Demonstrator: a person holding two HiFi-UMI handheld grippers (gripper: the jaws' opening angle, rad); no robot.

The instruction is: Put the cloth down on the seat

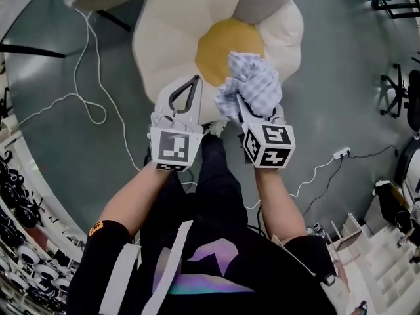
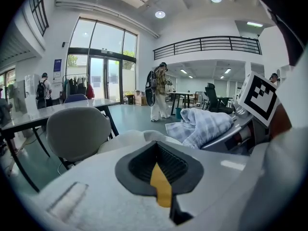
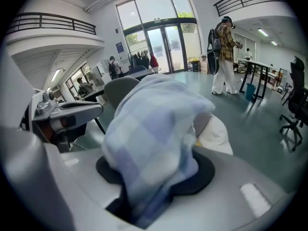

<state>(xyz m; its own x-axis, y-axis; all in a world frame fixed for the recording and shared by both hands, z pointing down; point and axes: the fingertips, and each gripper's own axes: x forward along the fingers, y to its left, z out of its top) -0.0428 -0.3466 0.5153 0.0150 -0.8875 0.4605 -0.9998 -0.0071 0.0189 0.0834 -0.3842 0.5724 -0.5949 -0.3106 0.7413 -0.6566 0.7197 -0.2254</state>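
A flower-shaped seat (image 1: 170, 38) with cream petals and a yellow centre (image 1: 216, 48) lies on the floor below both grippers. A blue-and-white checked cloth (image 1: 252, 84) is bunched up in my right gripper (image 1: 246, 107), whose jaws are shut on it; it hangs over the right edge of the yellow centre. In the right gripper view the cloth (image 3: 154, 138) fills the jaws and hides the fingertips. My left gripper (image 1: 195, 79) hovers beside it on the left, tips together, with nothing held. The left gripper view shows the cloth (image 2: 202, 126) to its right.
White cables (image 1: 92, 104) loop over the grey floor left of the seat, and a power strip (image 1: 341, 153) lies at the right. Office chairs (image 1: 394, 90) stand at the far right. A table (image 2: 29, 114) and a standing person (image 2: 158, 93) show farther off.
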